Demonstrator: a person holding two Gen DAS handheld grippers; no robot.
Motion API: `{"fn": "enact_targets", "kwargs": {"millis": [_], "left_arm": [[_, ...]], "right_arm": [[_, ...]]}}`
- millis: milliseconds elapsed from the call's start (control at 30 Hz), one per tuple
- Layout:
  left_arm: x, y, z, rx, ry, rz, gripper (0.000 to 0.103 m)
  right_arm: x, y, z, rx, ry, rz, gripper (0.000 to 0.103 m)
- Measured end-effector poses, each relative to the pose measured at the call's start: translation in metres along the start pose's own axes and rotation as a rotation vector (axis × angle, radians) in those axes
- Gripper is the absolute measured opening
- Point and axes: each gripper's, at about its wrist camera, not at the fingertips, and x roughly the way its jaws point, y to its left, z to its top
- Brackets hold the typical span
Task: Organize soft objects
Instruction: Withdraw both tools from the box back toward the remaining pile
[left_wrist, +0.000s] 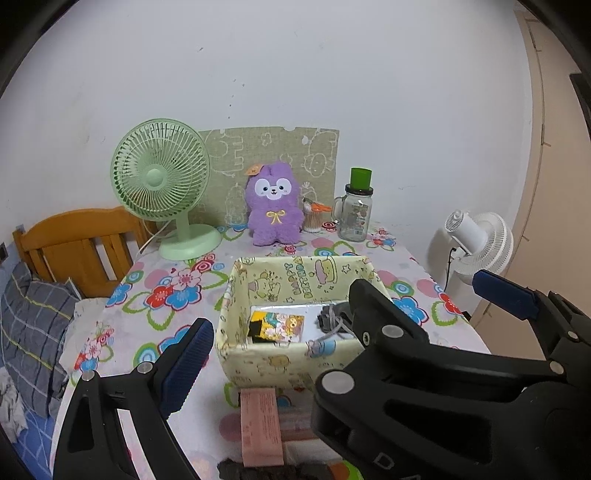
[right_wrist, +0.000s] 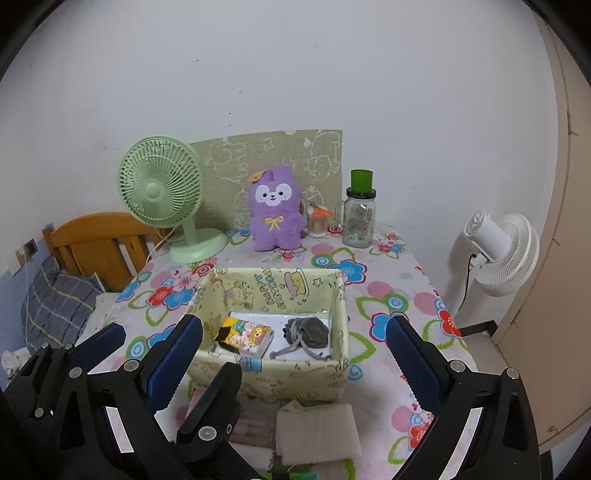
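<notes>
A: Your left gripper (left_wrist: 343, 314) fills the bottom of the left wrist view, jaws spread wide and empty, one blue pad (left_wrist: 188, 363) at lower left and the other far out at right. The black body of your right gripper (right_wrist: 295, 354) crosses in front of it at lower right.

B: And the right one?

A: Wide as well, holding nothing. In the right wrist view its blue pads (right_wrist: 413, 363) frame the cartoon-print storage box (right_wrist: 273, 376) at centre frame. The box sits open on the flowered tabletop (right_wrist: 388, 288).

B: Where are the soft things?

A: A grey drawstring pouch (right_wrist: 308, 330) lies inside the box, right of a cartoon-print packet (right_wrist: 247, 334); whether the two touch you cannot tell. Below the box, at the bottom of the frame, a folded white cloth (right_wrist: 317, 432) rests on the tabletop just beside a folded pink cloth (left_wrist: 260, 424), which shows best in the left wrist view.

B: The background?

A: A purple plush toy (right_wrist: 275, 210) sits upright at centre, between a green desk fan (right_wrist: 162, 188) on the left and a glass mug jar with a green cup on its lid (right_wrist: 360, 218) on the right. A white standing fan (right_wrist: 502, 251) is at the right edge, a wooden bed frame (right_wrist: 99, 243) at the left.
</notes>
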Motion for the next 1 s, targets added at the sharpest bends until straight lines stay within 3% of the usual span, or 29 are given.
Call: {"fn": "enact_targets", "kwargs": {"millis": [700,1000], "left_arm": [[-0.025,-0.001,-0.041,-0.017,-0.001,0.032,0.095],[-0.020,0.002,-0.063,-0.019,0.034,0.012,0.095]], "right_arm": [[-0.021,0.004,-0.040,0.002,0.036,0.018,0.101],[-0.018,0.008,-0.064,-0.005,0.077,0.017,0.101]]}}
